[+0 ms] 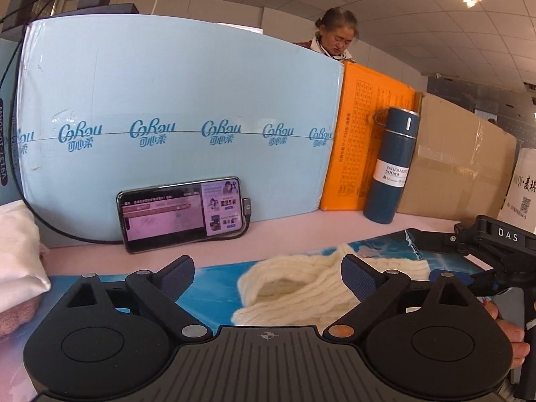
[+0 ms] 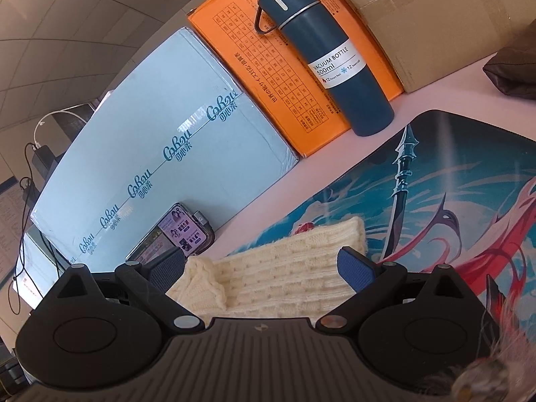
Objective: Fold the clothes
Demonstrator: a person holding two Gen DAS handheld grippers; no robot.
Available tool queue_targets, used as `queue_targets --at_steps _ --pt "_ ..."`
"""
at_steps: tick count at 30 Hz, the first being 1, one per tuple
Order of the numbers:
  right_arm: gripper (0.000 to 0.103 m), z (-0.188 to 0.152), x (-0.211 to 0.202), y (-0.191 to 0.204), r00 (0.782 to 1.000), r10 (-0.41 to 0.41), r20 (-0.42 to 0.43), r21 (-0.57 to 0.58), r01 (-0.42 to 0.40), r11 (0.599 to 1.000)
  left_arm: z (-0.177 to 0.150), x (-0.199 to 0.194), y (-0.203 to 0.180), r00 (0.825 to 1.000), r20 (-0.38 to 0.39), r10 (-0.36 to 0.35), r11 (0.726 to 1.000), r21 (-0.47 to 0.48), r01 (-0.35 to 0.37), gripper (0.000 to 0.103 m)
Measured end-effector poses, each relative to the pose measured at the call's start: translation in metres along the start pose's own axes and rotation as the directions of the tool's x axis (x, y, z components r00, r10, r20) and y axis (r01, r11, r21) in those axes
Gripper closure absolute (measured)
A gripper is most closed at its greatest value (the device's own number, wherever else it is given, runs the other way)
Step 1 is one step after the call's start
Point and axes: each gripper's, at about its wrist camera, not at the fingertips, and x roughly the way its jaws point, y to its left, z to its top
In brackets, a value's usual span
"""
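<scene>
The left gripper (image 1: 267,274) is being held wide apart, nothing gripped, its right pad standing in front of the cream knit garment (image 1: 301,288). The right gripper (image 2: 261,269) is likewise being held released, its blue pads (image 2: 355,273) flanking the garment (image 2: 278,278); whether they are touching the wool cannot be told. In the left wrist view the right gripper's body (image 1: 495,251) is being seen just right of the garment.

The garment is being carried on a printed mat (image 2: 435,201), which is lying on the pink worktop (image 2: 452,83). Behind the garment, a phone (image 1: 181,212) with a lit screen is being propped against a pale blue box (image 1: 174,117). Right of that box, an orange box (image 1: 365,140) and a brown carton (image 1: 462,167) are being stood, with a blue vacuum bottle (image 1: 392,167) upright before them. Left of the garment, white and pink cloth (image 1: 16,268) is being kept at the mat's edge.
</scene>
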Motion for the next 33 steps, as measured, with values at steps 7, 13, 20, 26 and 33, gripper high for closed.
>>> queue_targets --at_steps 7,13,20,26,33 --pt "0.005 0.000 -0.001 -0.002 1.000 0.006 -0.006 -0.036 -0.006 0.999 0.006 -0.039 -0.005 0.995 0.103 -0.017 0.999 0.042 0.013 0.007" --pt "0.005 -0.002 -0.007 0.004 0.995 0.100 -0.015 -0.080 -0.101 0.992 -0.008 -0.107 -0.029 0.961 0.271 0.056 0.975 0.192 -0.111 0.000" --pt "0.005 -0.009 -0.017 0.015 0.981 0.194 -0.020 -0.141 -0.194 0.971 -0.053 -0.179 -0.017 0.948 0.248 0.201 0.956 0.164 -0.245 0.000" --pt "0.005 -0.023 -0.057 0.028 0.970 0.242 0.012 -0.189 -0.236 0.953 -0.078 -0.225 -0.018 0.941 0.249 0.230 0.957 0.118 -0.266 0.000" --pt "0.005 -0.052 -0.132 0.028 0.961 0.276 0.021 -0.238 -0.263 0.935 -0.097 -0.265 -0.048 0.942 0.281 0.181 0.966 0.131 -0.225 0.000"
